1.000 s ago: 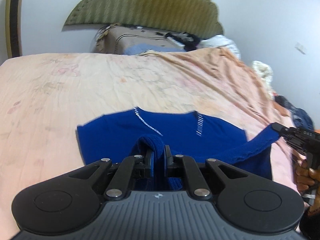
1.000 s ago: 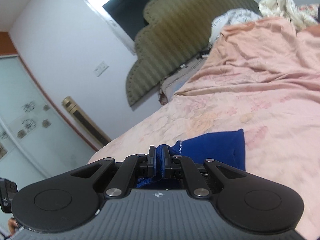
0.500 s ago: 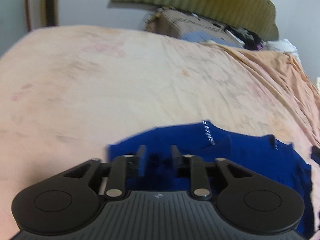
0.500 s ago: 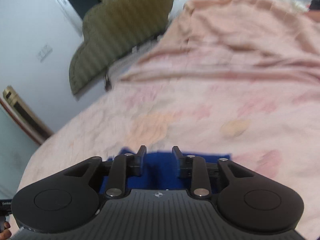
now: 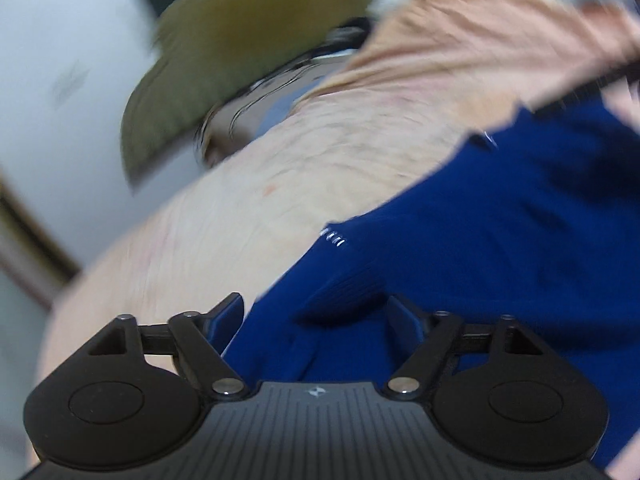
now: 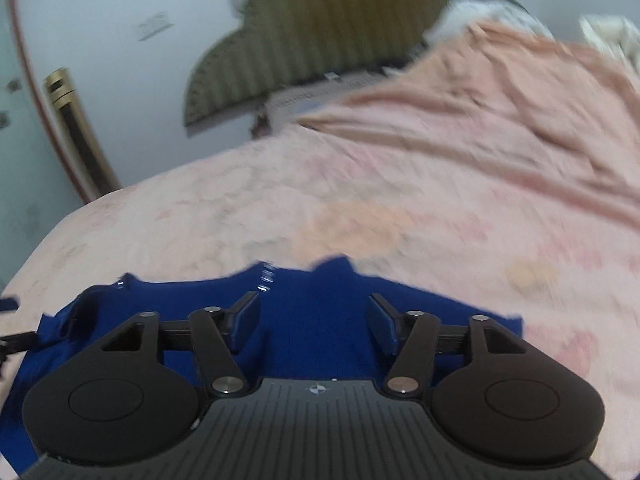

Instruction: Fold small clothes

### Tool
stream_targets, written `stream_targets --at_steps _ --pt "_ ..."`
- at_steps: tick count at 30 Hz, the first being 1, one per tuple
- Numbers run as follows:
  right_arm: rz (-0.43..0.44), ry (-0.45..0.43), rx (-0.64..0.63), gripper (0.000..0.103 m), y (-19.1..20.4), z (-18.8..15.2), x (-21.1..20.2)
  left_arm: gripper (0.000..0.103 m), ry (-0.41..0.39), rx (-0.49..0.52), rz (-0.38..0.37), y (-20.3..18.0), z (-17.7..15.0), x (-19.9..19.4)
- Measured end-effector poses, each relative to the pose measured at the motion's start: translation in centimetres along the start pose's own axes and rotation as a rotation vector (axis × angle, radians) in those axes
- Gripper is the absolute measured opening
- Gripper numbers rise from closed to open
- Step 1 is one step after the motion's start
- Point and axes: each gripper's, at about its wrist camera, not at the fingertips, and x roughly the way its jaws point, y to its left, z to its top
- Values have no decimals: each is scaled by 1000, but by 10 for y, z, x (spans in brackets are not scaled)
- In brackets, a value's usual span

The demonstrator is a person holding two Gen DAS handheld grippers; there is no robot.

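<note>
A small blue knit garment (image 5: 472, 248) lies on the pink bed sheet (image 5: 280, 184); it also shows in the right wrist view (image 6: 312, 320). My left gripper (image 5: 318, 316) is open, jaws wide apart, just above the garment's near edge, with a raised fold of blue cloth between the fingers. My right gripper (image 6: 314, 314) is open too, low over the blue garment, holding nothing. Both views are blurred by motion.
The pink sheet (image 6: 400, 200) covers the bed and is rumpled at the far right. An olive padded headboard (image 6: 340, 32) stands against the white wall, with pillows (image 6: 320, 96) below it. A gold-trimmed frame (image 6: 76, 128) stands at the left.
Both grippers have let go of the blue garment and opened wide. The garment has dropped flat onto the sheet. The left wrist view has swung and tilted.
</note>
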Motion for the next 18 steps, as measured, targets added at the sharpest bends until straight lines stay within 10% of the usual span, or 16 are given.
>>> stream_targets --at_steps 3,6,9,18 --pt "-5 17 -30 71 10 0 2 82 62 14 187 -4 14 38" --pt "-95 21 -44 71 11 -3 0 81 152 -312 240 53 15 50" --pt "-166 -27 -54 72 4 -6 -24 80 150 -569 150 103 -10 24" --pt "-106 -79 -19 78 -11 -56 -114 84 130 -704 -222 86 -112 -73"
